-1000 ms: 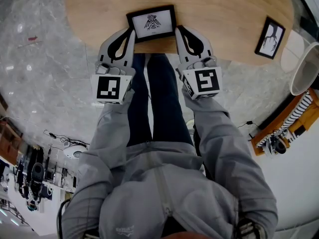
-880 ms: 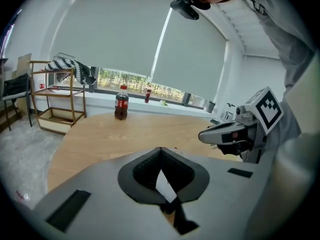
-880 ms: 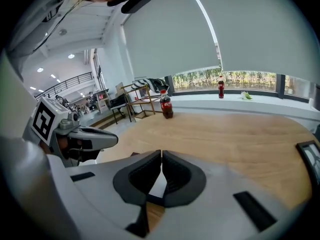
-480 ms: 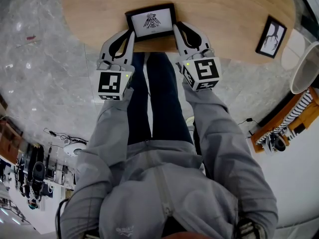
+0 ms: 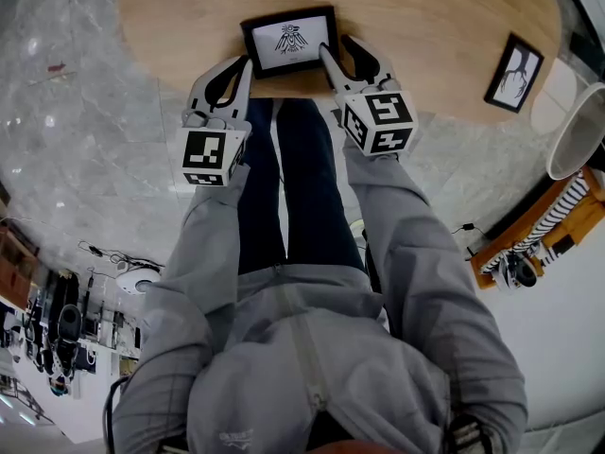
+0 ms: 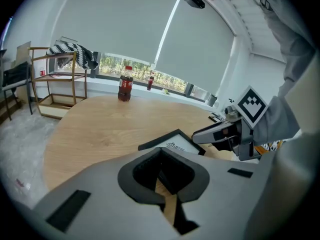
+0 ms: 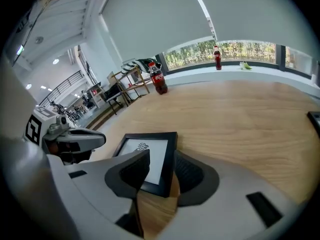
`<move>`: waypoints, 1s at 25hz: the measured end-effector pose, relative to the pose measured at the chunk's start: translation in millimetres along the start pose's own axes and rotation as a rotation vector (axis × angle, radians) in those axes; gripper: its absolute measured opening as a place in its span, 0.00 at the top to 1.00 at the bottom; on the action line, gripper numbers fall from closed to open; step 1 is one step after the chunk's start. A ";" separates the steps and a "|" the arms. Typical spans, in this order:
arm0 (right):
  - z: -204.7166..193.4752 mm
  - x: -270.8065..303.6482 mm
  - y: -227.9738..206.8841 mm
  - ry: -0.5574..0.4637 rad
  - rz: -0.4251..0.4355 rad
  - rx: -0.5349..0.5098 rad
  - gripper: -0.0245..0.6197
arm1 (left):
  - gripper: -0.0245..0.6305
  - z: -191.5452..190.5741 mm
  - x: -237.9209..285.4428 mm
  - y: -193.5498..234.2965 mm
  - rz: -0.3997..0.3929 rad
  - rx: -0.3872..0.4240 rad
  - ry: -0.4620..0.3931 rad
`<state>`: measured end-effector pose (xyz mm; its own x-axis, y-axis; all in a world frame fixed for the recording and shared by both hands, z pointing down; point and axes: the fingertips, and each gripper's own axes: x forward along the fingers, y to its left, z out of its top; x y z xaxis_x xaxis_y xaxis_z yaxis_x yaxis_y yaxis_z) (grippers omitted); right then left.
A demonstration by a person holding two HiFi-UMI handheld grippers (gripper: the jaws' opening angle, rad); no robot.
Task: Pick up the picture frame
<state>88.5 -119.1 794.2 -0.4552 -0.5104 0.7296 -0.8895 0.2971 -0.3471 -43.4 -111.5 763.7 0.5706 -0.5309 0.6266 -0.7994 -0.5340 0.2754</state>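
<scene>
Only right gripper view: right claw [image 7: 162,170] just opened, straddling picture frame [image 7: 150,153].

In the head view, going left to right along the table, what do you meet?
Left claw, shut → picture frame → right claw, jaws just opening, the frame's corner between them → second black frame.

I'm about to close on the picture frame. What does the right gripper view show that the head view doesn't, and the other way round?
Right gripper view only: a close look along the right gripper, whose jaws have just been opening. They stand apart with the picture frame corner between them, pads not pressing. It also shows a cola bottle on the table.
Head view only: the person's legs and the floor.
Both: the picture frame, the table and the left gripper.
</scene>
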 end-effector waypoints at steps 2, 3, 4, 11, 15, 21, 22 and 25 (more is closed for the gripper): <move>-0.7 3.6 -2.9 0.013 -0.020 -0.010 0.71 | 0.93 -4.1 1.0 0.6 -0.003 0.000 0.005; -0.8 5.7 -4.1 0.020 -0.030 -0.012 0.71 | 0.93 -5.6 1.7 0.9 -0.005 -0.004 0.010; -1.1 7.9 -5.1 0.027 -0.036 -0.011 0.72 | 0.93 -7.2 2.5 1.3 -0.007 -0.007 0.016; -8.2 17.4 -11.7 0.076 -0.072 -0.004 0.75 | 0.93 -20.2 5.6 4.0 -0.010 -0.021 0.048; -10.4 21.8 -10.4 0.104 -0.091 -0.012 0.81 | 0.93 -25.3 5.4 7.8 -0.008 -0.017 0.052; -13.8 23.1 -2.6 0.121 -0.124 -0.016 0.83 | 0.93 -33.9 2.0 11.3 -0.003 -0.034 0.083; -15.9 22.9 1.3 0.124 -0.126 -0.018 0.83 | 0.93 -35.5 0.4 11.9 -0.003 -0.037 0.087; -23.0 21.7 15.5 0.138 -0.126 -0.020 0.83 | 0.93 -40.5 -7.4 15.6 0.004 -0.047 0.081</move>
<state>65.7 -107.0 818.3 -0.3295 -0.4298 0.8407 -0.9375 0.2543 -0.2375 -67.8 -89.3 792.9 0.5517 -0.4769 0.6843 -0.8107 -0.4993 0.3057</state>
